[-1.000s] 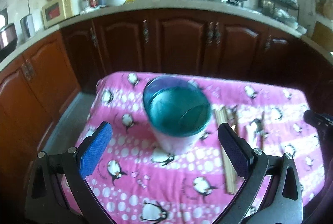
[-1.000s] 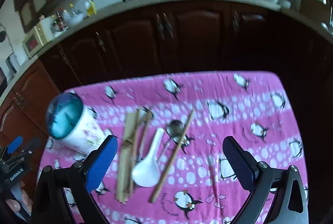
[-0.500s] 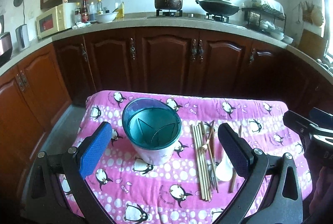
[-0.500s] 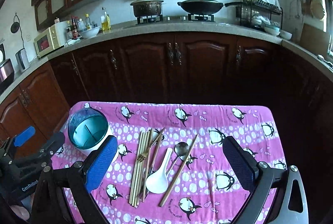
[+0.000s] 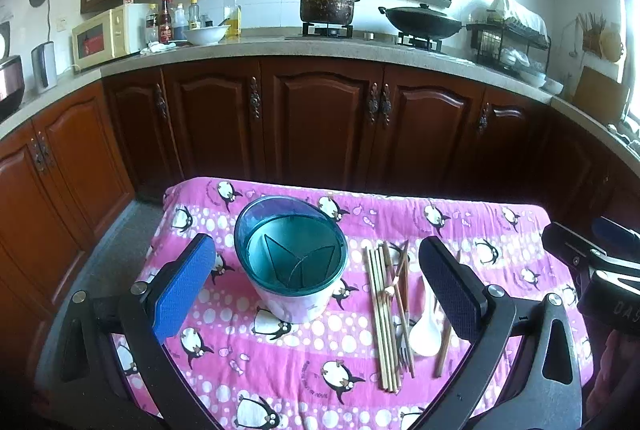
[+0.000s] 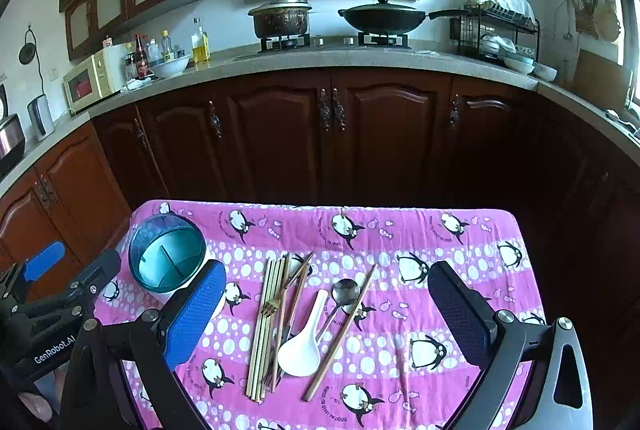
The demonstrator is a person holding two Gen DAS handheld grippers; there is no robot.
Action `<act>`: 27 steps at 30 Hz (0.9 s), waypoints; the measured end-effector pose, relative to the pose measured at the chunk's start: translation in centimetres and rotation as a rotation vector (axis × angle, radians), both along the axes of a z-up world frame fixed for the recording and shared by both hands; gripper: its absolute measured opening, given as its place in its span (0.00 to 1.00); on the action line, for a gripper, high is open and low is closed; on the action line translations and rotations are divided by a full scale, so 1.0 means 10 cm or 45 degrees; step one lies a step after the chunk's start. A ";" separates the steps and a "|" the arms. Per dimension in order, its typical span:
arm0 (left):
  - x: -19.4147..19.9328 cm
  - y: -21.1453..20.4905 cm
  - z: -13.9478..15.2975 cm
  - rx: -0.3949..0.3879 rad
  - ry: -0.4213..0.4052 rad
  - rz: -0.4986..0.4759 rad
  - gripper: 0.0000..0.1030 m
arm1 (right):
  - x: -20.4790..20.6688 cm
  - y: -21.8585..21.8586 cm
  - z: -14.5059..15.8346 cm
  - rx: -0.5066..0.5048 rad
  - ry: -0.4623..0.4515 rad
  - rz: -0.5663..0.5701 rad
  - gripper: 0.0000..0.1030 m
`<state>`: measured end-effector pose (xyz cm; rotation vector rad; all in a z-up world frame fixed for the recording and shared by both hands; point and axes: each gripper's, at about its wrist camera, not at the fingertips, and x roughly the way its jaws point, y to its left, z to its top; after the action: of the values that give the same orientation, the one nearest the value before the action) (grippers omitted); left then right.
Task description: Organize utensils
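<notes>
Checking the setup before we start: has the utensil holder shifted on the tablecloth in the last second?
Cannot tell. The utensil holder keeps its place beside the chopsticks on the tablecloth; only the cameras pulled back.

Both wrist views high over shared pink tablecloth (image 5: pixel 280 358), facing cabinets (image 6: pixel 280 142).

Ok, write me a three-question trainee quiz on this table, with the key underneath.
1. True or false: the utensil holder already has chopsticks standing in it.
2. Which lies between the bundle of chopsticks and the lone dark chopstick? A. a knife block B. the white spoon C. a plate
3. Fill in: both the left gripper and the right gripper are ____, holding nothing.

Key: 1 false, its compartments are empty. 2 B. 3 open.
</notes>
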<state>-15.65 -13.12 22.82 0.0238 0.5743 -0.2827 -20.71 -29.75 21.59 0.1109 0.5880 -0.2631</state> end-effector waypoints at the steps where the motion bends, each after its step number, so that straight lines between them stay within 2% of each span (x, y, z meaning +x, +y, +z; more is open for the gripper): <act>1: 0.00 0.00 0.00 0.000 0.000 -0.002 0.99 | 0.00 0.00 0.01 -0.001 -0.001 -0.001 0.98; 27: 0.12 0.03 -0.07 0.008 0.022 0.033 0.99 | 0.07 -0.04 -0.05 -0.016 0.013 -0.012 0.98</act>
<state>-14.47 -12.84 22.14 0.0200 0.5919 -0.2558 -19.99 -30.18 21.05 0.1000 0.5959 -0.2771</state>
